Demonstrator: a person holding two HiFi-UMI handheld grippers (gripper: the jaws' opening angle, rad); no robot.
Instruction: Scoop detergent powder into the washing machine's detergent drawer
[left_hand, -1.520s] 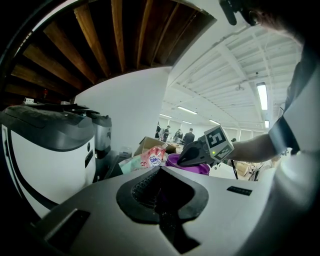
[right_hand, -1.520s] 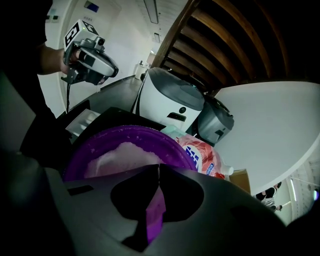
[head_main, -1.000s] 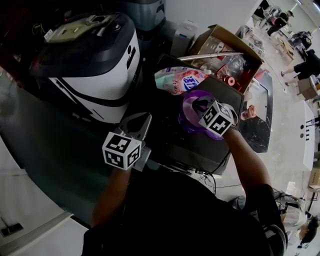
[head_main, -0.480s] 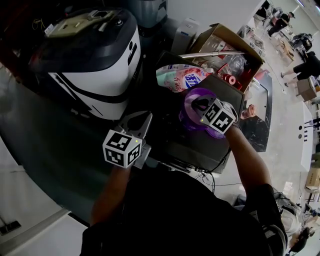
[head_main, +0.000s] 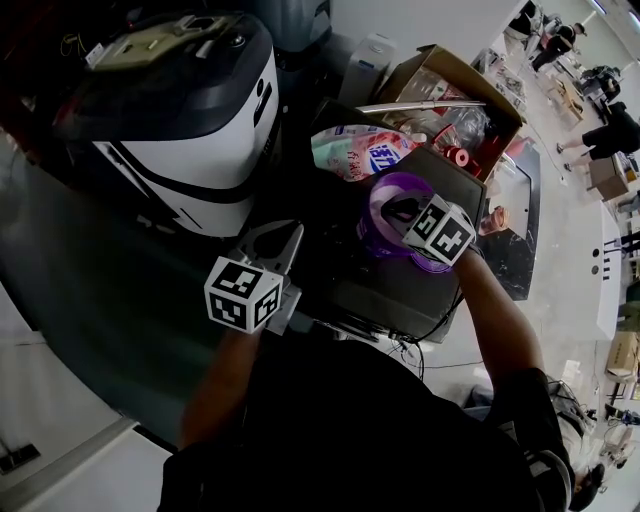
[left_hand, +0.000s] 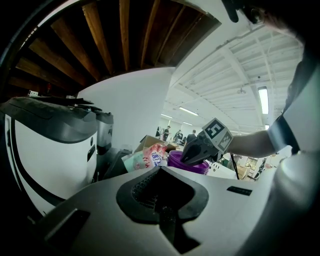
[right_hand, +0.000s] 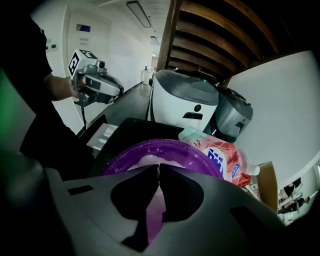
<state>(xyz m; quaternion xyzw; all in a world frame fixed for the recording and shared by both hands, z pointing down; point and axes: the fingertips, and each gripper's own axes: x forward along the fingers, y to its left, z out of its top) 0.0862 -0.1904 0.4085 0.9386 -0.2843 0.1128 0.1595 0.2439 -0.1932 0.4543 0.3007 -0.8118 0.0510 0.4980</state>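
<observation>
**Head view:** the right hand-held gripper (head_main: 402, 212) dips into a purple tub (head_main: 372, 210). A detergent pouch (head_main: 355, 150) lies just behind the tub, a cardboard box (head_main: 440, 75) is beyond that, and the washing machine (head_main: 190, 150) stands to the tub's left. The left hand-held gripper (head_main: 283, 247) hangs near the tub's left side.

**Left gripper view:** its jaws are together with nothing between them.

**Right gripper view:** the jaws are pinched on what seems to be a purple scoop handle (right_hand: 154, 210), above white detergent powder (right_hand: 145, 160) in the tub. The gripper body hides the tub's near rim.
</observation>
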